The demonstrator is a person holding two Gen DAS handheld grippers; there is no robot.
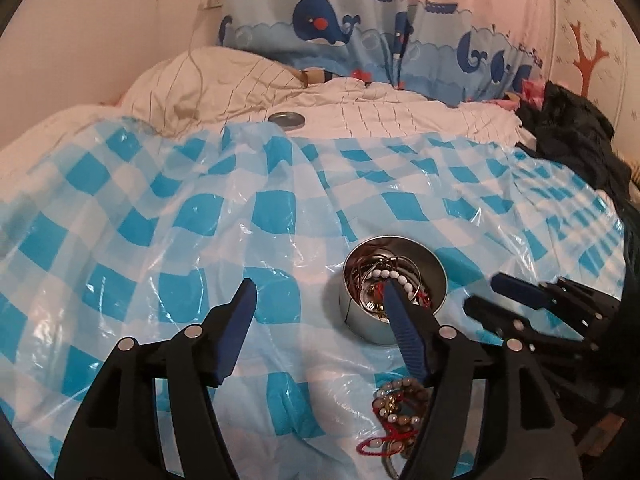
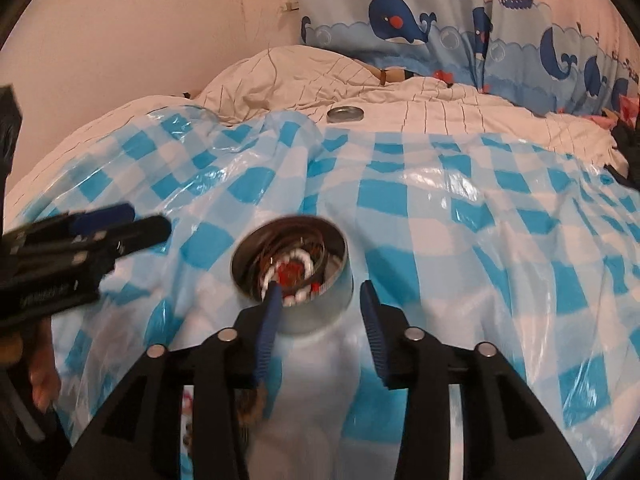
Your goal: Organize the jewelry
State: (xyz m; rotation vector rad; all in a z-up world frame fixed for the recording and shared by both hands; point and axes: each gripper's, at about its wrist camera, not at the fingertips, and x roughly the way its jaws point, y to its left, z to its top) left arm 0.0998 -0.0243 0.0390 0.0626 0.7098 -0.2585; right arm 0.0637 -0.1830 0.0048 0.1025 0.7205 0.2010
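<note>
A round metal tin (image 1: 396,312) full of bracelets and white beads stands on the blue-checked plastic sheet; it also shows in the right wrist view (image 2: 316,312). My left gripper (image 1: 320,290) is open and empty, its right finger in front of the tin. A pile of beaded bracelets with red cord (image 1: 394,412) lies near it, partly hidden by the finger. My right gripper (image 2: 320,294) is open around the tin's near wall, left finger over the opening, right finger outside. The tin's lid (image 1: 286,119) lies far back on the bed.
The blue-checked plastic sheet (image 1: 160,220) covers a rumpled white duvet (image 1: 400,116). A pillow (image 1: 208,80) and a whale-print curtain (image 1: 340,28) are behind. Dark clothing (image 1: 576,132) lies at the right. The other gripper shows in each view, the right gripper (image 1: 480,292) and the left gripper (image 2: 150,222).
</note>
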